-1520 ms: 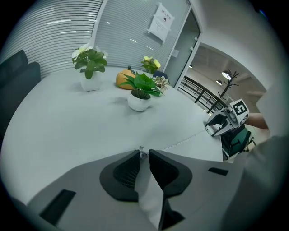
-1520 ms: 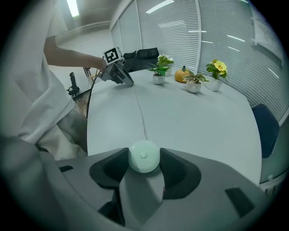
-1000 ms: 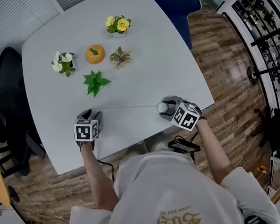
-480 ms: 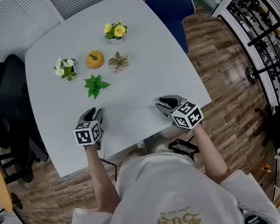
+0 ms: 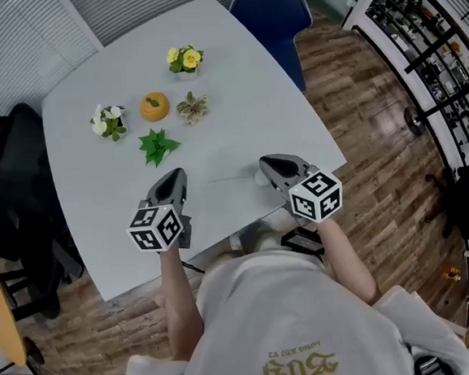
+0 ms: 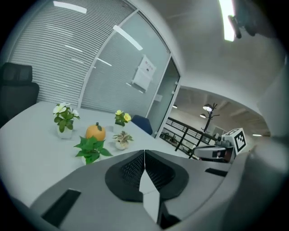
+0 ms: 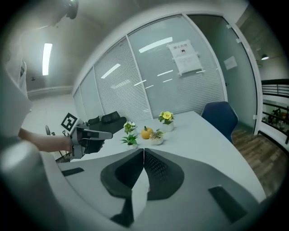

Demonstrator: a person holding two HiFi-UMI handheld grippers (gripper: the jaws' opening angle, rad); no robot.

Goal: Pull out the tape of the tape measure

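The tape measure [image 5: 258, 180] shows as a small pale case on the white table [image 5: 96, 195], partly hidden beside my right gripper [image 5: 267, 163]. A thin strip of tape [image 5: 232, 177] runs left from it on the tabletop. My left gripper [image 5: 177, 176] is held above the table to the left of the tape's end. Both grippers are shut with nothing between their jaws, as the left gripper [image 6: 144, 158] and the right gripper [image 7: 143, 155] show in their own views. Neither touches the tape measure.
Three small potted plants [image 5: 157, 145] [image 5: 106, 120] [image 5: 183, 60], a fourth [image 5: 192, 107] and an orange pumpkin [image 5: 154, 106] stand at the far side. A blue chair [image 5: 272, 16] is behind the table, a black chair [image 5: 6, 186] at its left. The near table edge [image 5: 223, 241] is close.
Both grippers let go, shut empty and rose off the table. The tape measure left the right gripper's jaws and the strip of tape on the table looks shorter.
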